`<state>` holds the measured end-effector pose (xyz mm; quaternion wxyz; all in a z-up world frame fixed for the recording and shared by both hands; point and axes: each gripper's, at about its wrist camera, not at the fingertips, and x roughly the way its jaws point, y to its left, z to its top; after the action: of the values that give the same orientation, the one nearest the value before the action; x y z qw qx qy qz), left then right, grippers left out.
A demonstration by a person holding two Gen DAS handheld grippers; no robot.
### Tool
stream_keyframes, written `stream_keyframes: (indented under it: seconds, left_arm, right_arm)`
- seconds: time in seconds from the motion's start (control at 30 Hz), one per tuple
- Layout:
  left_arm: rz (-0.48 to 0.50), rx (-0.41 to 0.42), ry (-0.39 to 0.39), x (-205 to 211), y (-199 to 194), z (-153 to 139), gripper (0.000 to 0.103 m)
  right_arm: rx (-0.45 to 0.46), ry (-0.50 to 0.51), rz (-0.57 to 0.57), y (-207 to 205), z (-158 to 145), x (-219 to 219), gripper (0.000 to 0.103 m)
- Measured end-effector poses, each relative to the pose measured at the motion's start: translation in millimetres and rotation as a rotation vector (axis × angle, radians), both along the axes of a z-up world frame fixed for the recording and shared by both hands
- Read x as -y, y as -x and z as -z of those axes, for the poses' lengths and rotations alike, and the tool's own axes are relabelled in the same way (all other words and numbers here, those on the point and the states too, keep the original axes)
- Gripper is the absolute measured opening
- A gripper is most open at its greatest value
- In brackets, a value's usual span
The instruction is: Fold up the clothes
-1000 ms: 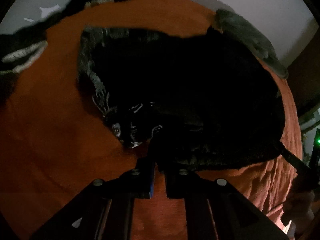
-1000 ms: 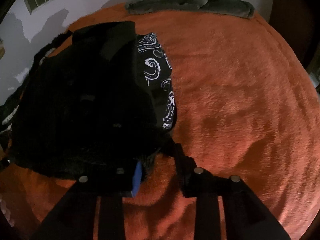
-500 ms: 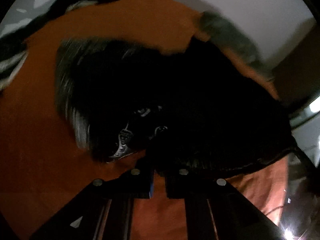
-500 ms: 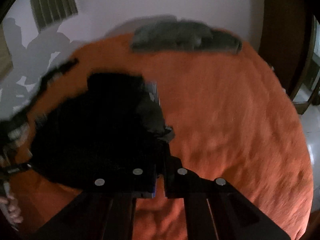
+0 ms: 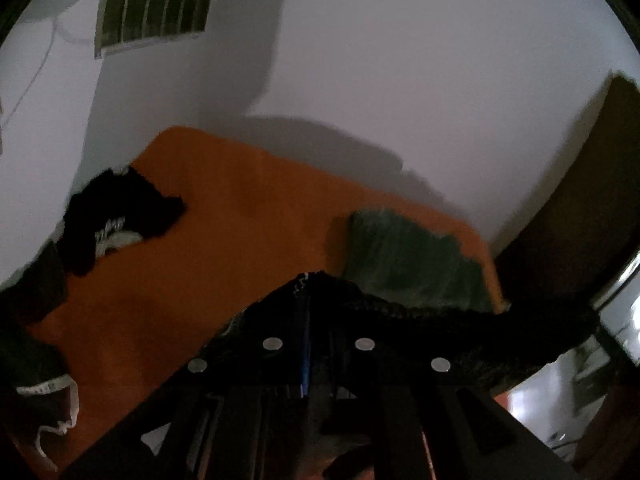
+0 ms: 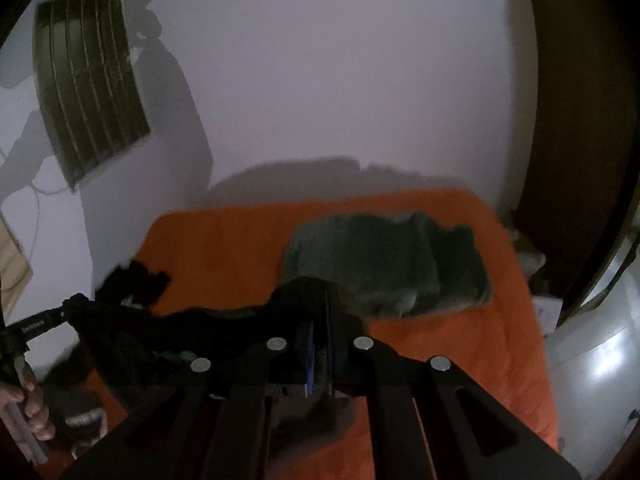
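Note:
A black patterned garment (image 5: pixel 432 328) hangs in the air above the orange bed (image 5: pixel 224 248), stretched between my two grippers. My left gripper (image 5: pixel 310 292) is shut on one edge of it; the cloth runs off to the right from there. My right gripper (image 6: pixel 318 300) is shut on the other edge, and the same garment (image 6: pixel 168 332) runs to the left toward the other gripper (image 6: pixel 70 308) seen at the left edge. Most of the garment below the fingers is hidden.
A folded grey-green blanket (image 6: pixel 388 264) lies at the far side of the orange bed (image 6: pixel 460 332); it also shows in the left wrist view (image 5: pixel 412 268). A dark clothes pile (image 5: pixel 116 220) lies at the bed's left edge. A white wall with a vent (image 6: pixel 88 84) stands behind.
Both grippers have lifted the black garment off the bed and tilted up, so the views now face the wall. The right gripper closed on the cloth early on.

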<state>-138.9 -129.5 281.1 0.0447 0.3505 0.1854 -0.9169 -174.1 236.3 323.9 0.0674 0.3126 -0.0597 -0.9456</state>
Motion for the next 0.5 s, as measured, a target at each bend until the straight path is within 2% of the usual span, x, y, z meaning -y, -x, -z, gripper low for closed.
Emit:
stream_keyframes:
  seconds: [0.07, 0.17, 0.27, 0.33, 0.4, 0.43, 0.5]
  left_arm:
    - [0.016, -0.062, 0.011, -1.6, -6.8, -34.8, 0.007]
    - [0.056, -0.145, 0.026, -9.9, -32.6, -62.0, 0.007]
    - [0.097, -0.229, 0.04, -18.1, -58.4, -89.3, 0.007]
    - [0.119, -0.252, 0.044, -22.0, -77.6, -79.0, 0.007]
    - [0.148, -0.244, 0.048, -28.7, -105.9, -46.2, 0.007]
    - [0.166, -0.232, 0.042, -31.7, -121.0, -22.9, 0.007]
    - [0.199, -0.166, 0.018, -36.6, -150.9, 43.0, 0.007]
  right_arm:
    - [-0.058, 0.012, 0.003, -8.1, -37.3, -3.0, 0.003]
    - [-0.164, 0.016, 0.0, -32.7, -82.6, -5.2, 0.003]
    - [-0.223, 0.026, -0.015, -67.9, -96.3, -11.3, 0.003]
    - [-0.203, 0.057, -0.049, -95.5, -80.6, -19.1, 0.003]
    - [-0.145, 0.086, -0.076, -121.5, -37.6, -27.2, 0.003]
    - [-0.111, 0.1, -0.086, -134.9, -12.6, -31.5, 0.003]
    - [-0.038, 0.126, -0.101, -162.6, 43.4, -39.5, 0.003]
